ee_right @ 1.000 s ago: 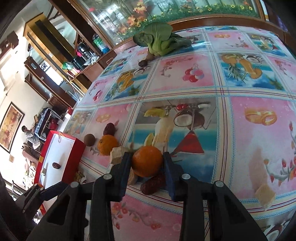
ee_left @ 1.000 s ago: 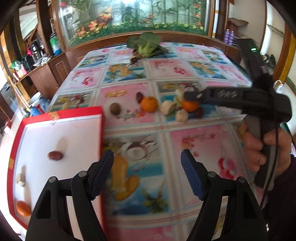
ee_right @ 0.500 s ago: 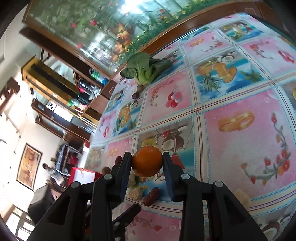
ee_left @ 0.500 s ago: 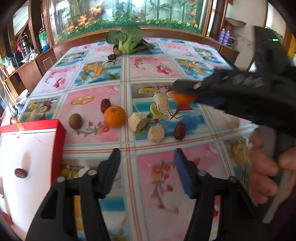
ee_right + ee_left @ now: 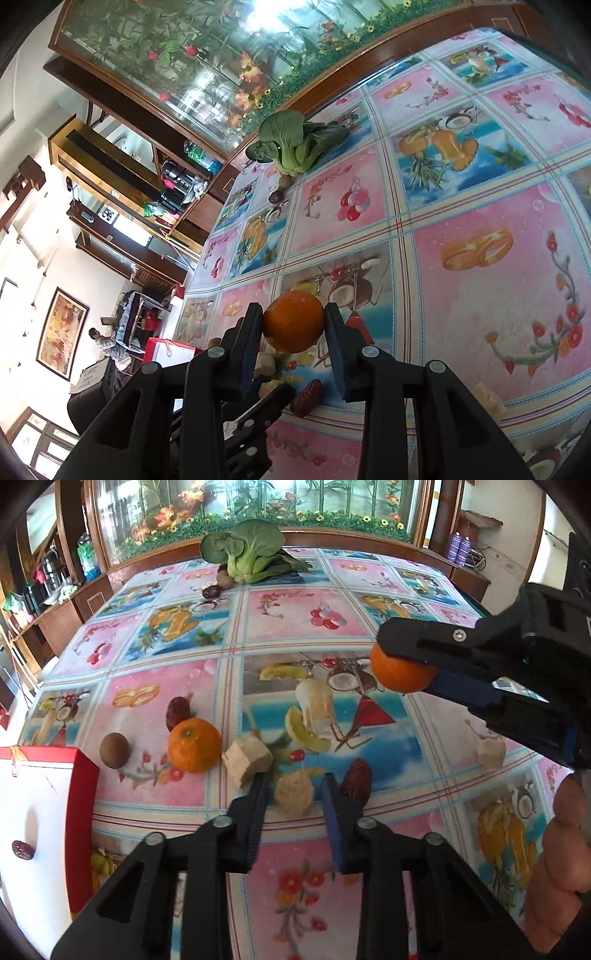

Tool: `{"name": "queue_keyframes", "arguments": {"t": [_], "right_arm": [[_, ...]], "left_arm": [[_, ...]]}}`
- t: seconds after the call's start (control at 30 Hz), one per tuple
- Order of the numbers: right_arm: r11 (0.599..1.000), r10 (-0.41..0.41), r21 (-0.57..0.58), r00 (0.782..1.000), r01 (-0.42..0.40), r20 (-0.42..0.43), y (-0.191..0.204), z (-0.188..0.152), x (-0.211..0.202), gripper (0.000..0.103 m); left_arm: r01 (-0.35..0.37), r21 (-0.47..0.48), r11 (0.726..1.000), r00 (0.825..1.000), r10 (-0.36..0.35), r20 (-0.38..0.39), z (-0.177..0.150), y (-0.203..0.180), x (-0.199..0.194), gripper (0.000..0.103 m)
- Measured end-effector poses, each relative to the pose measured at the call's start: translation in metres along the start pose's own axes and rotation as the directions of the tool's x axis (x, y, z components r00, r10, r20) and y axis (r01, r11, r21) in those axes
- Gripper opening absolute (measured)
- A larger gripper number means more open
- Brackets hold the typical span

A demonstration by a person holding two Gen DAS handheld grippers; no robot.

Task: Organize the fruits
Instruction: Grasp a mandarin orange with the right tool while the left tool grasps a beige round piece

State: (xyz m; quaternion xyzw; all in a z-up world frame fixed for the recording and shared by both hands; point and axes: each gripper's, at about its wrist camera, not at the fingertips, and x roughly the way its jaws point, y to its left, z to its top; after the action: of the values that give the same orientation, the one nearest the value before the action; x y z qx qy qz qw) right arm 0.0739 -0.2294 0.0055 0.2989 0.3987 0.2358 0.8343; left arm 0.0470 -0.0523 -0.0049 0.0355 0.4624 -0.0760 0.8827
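My right gripper [image 5: 293, 326] is shut on an orange [image 5: 293, 321] and holds it above the table; it also shows in the left wrist view [image 5: 400, 672]. My left gripper [image 5: 293, 794] is open, its jaws on either side of a pale fruit chunk [image 5: 293, 792] on the table. Beside it lie a second pale chunk [image 5: 247, 757], a brown date [image 5: 356, 777], another orange [image 5: 194, 744], a kiwi [image 5: 114, 749] and a dark date [image 5: 178, 710]. A red-rimmed white tray [image 5: 83, 775] at the left holds a date [image 5: 23, 850].
A bok choy [image 5: 247, 557] lies at the far edge with a kiwi [image 5: 223, 579] and a dark fruit [image 5: 211, 591] next to it. Another pale chunk [image 5: 490, 751] lies at the right. The table carries a colourful patterned cloth [image 5: 295, 613]. Wooden cabinets stand behind.
My left gripper has moved forward and right, away from the tray, and now straddles the pale chunk. My right gripper has lifted the orange off the table.
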Motion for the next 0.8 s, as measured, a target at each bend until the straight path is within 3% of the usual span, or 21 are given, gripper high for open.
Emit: {"name": "queue_keyframes", "arguments": {"t": [0.23, 0.43, 0.8], "right_arm": [[1.000, -0.029, 0.013, 0.999, 0.029, 0.023, -0.008, 0.002, 0.000, 0.033], [0.997, -0.071, 0.020, 0.997, 0.070, 0.029, -0.015, 0.002, -0.002, 0.033], [0.986, -0.165, 0.001, 0.979, 0.165, 0.118, -0.013, -0.009, -0.024, 0.033]], "left_arm": [[-0.003, -0.021, 1.000, 1.000, 0.004, 0.014, -0.006, 0.005, -0.006, 0.025], [0.008, -0.031, 0.999, 0.997, -0.006, 0.073, -0.022, 0.015, -0.047, 0.025], [0.006, -0.130, 0.991, 0.987, 0.015, 0.159, -0.036, 0.081, -0.101, 0.025]]}}
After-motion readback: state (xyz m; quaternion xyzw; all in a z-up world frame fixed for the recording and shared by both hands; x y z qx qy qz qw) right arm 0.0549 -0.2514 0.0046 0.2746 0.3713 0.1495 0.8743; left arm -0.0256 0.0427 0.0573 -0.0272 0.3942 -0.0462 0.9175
